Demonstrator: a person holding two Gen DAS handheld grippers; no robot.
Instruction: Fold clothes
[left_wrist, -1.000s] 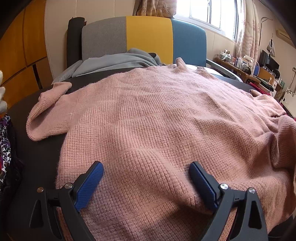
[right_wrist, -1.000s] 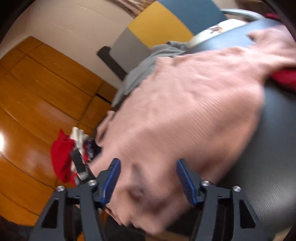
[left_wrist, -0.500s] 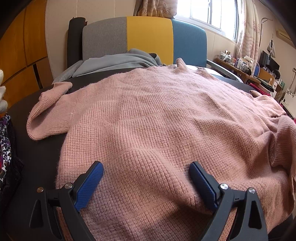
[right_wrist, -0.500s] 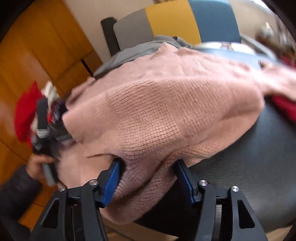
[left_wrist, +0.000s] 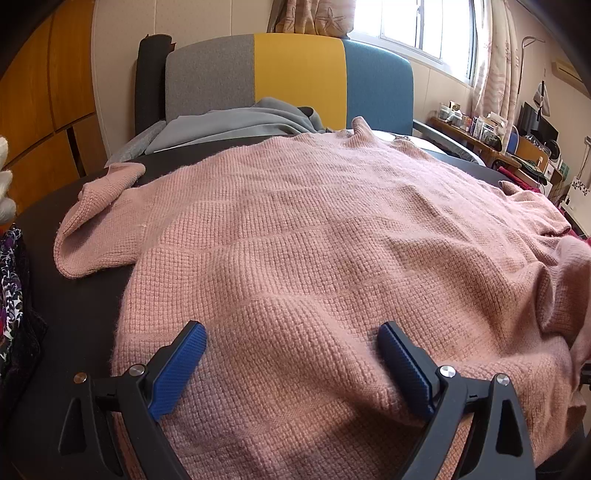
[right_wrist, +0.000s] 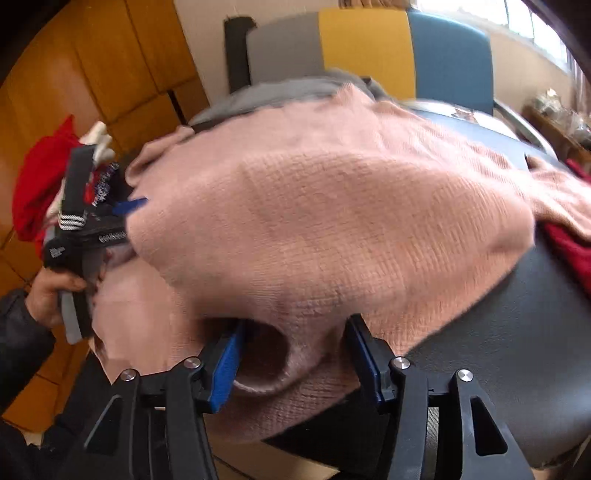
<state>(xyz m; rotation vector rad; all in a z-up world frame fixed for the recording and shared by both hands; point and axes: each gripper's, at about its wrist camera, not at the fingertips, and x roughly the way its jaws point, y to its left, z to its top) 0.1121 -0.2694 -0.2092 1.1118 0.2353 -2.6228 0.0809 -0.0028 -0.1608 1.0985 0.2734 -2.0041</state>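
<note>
Right gripper (right_wrist: 291, 354) jaws just closing around a bunched hem fold of the pink sweater (right_wrist: 332, 229), left gripper (left_wrist: 291, 354) jaws wide astride its knit, sweater spread ahead over the dark table (right_wrist: 517, 350), striped sofa (left_wrist: 295, 74) beyond.

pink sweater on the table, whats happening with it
A person is folding a pink knitted sweater spread over a dark round table, with a handheld two-finger gripper in each hand. The left gripper sits at the sweater's near edge, jaws wide apart with the knit bunched between them. The right gripper is at the near right edge, and its jaws have just been closing around a rolled fold of the knit. No fold has been laid over yet.
</note>
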